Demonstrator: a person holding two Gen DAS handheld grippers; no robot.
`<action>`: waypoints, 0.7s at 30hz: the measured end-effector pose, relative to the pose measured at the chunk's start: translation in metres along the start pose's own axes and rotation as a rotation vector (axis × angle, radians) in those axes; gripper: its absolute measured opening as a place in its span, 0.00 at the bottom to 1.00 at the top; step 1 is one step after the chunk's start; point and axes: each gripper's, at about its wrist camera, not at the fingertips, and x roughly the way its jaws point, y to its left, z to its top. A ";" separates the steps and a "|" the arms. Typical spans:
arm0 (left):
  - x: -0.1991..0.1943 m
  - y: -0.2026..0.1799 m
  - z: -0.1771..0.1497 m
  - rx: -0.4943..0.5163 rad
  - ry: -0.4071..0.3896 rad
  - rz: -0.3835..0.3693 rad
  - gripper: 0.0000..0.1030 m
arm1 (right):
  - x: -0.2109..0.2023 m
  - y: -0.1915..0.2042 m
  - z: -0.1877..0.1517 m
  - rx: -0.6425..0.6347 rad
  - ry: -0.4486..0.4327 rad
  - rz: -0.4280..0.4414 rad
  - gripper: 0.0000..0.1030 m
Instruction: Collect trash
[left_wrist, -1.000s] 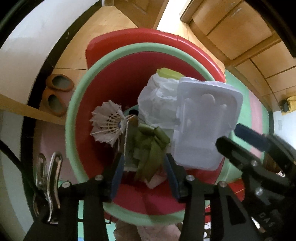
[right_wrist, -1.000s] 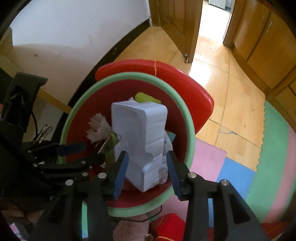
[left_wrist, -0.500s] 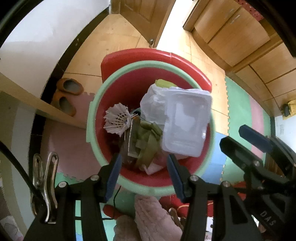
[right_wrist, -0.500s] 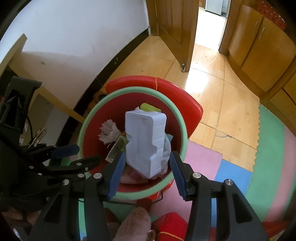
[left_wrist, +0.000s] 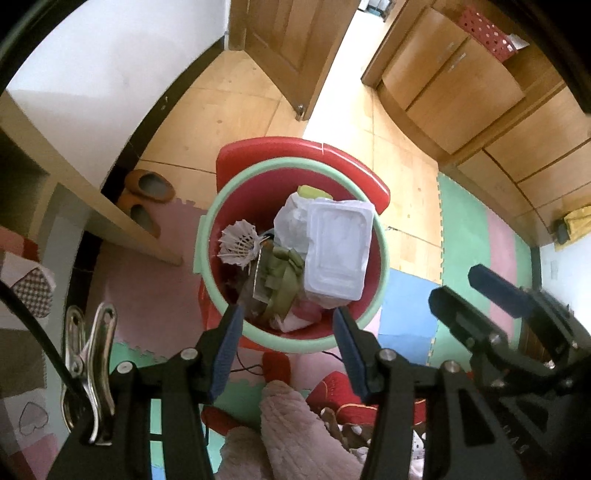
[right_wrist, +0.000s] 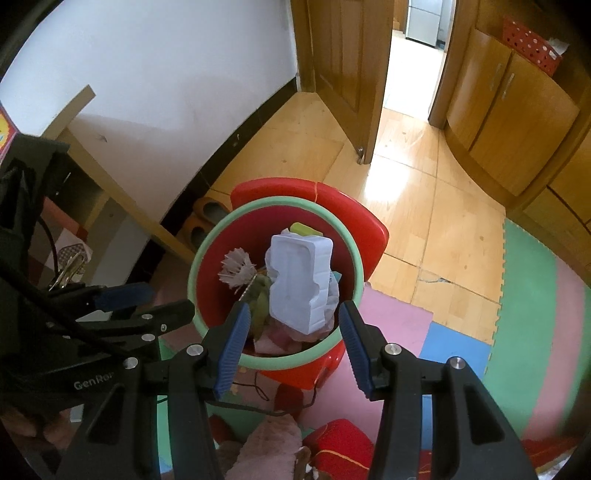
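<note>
1. The left gripper (left_wrist: 288, 341) and right gripper (right_wrist: 291, 345) are hanging side by side, both released, jaws parted with nothing between them.
2. Straight below, at frame centre, one red bin (left_wrist: 295, 343) is sitting equally near both grippers.
3. Inside are lying one white plastic tray (right_wrist: 299, 280), its long axis running up-frame, one shuttlecock (left_wrist: 240, 247), one crumpled bag (left_wrist: 291, 225) and one green wrapper (left_wrist: 282, 280).
4. Two slippers (left_wrist: 147, 184) are sitting at the upper left.

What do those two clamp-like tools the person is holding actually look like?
Both are black plastic. The left gripper and the right gripper each end in two long fingers lined with ribbed blue pads and fastened with silver screws. The left gripper's body carries white lettering that starts "GenRo", a black cable runs along it, and a shiny metal clip hangs on its side.
</note>
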 end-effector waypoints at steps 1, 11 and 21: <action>-0.002 0.001 -0.001 -0.002 -0.004 0.003 0.52 | -0.001 0.001 -0.001 -0.001 -0.002 0.001 0.50; -0.011 0.002 -0.008 -0.014 -0.021 0.013 0.52 | -0.008 0.004 -0.005 -0.005 -0.009 0.013 0.50; -0.013 0.002 -0.011 -0.013 -0.025 0.013 0.52 | -0.008 0.004 -0.007 -0.008 -0.012 0.009 0.50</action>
